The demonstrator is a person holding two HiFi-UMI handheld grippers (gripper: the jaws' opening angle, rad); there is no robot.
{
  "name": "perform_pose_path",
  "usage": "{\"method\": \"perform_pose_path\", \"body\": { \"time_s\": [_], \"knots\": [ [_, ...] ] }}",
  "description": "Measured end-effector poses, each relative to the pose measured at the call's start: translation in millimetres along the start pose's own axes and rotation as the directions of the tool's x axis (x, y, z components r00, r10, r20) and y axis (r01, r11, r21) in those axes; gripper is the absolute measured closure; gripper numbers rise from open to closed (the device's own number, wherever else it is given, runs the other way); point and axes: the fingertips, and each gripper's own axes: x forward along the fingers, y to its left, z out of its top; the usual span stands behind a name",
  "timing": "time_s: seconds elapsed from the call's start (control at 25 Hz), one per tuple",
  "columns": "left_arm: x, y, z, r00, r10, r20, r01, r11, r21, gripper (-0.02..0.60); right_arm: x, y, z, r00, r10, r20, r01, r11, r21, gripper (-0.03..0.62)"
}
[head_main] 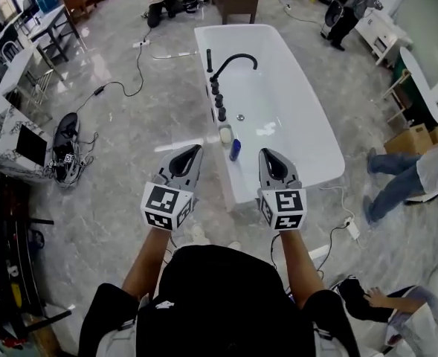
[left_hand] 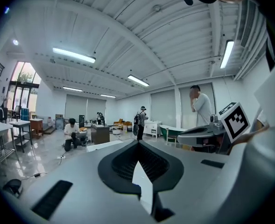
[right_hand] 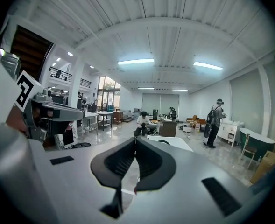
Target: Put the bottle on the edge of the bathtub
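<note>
- Head view: the blue bottle (head_main: 236,149) stands on the bathtub (head_main: 233,28) edge at its near left corner, just beside a pale container (head_main: 225,134), in line with the black faucet (head_main: 230,64). The 2 grippers hang either side of it, left gripper (head_main: 197,149) and right gripper (head_main: 265,153), both apart from it.
- Left gripper view: jaws meet at the tips, nothing held.
- Right gripper view: jaws closed tip to tip, empty.

The blue bottle (head_main: 235,149) on the bathtub (head_main: 278,88) rim is too small to make out its label. A person (head_main: 427,173) at the right is cut off by the edge.
</note>
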Motion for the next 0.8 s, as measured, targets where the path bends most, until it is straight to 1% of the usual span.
{"method": "perform_pose_path", "body": {
  "time_s": [0.08,0.24,0.44,0.8],
  "knots": [
    [-5,0,5,1.0,0.018,0.008,-0.018,1.0,0.014,0.571,-4,-1,3,1.0,0.003,0.008,-0.003,1.0,-0.001,0.569],
    [-9,-6,10,0.999,0.032,0.022,-0.032,0.999,0.003,0.571,-11,-4,5,1.0,0.007,0.021,-0.007,1.0,-0.004,0.569],
    [-12,-16,9,0.999,0.029,0.021,-0.029,0.999,0.014,0.571,-17,-5,6,1.0,0.01,0.026,-0.01,1.0,-0.005,0.569],
    [-15,-21,9,0.999,0.027,0.024,-0.028,0.999,0.026,0.571,-20,0,8,0.999,0.014,0.041,-0.014,1.0,-0.005,0.569]
  ]
}}
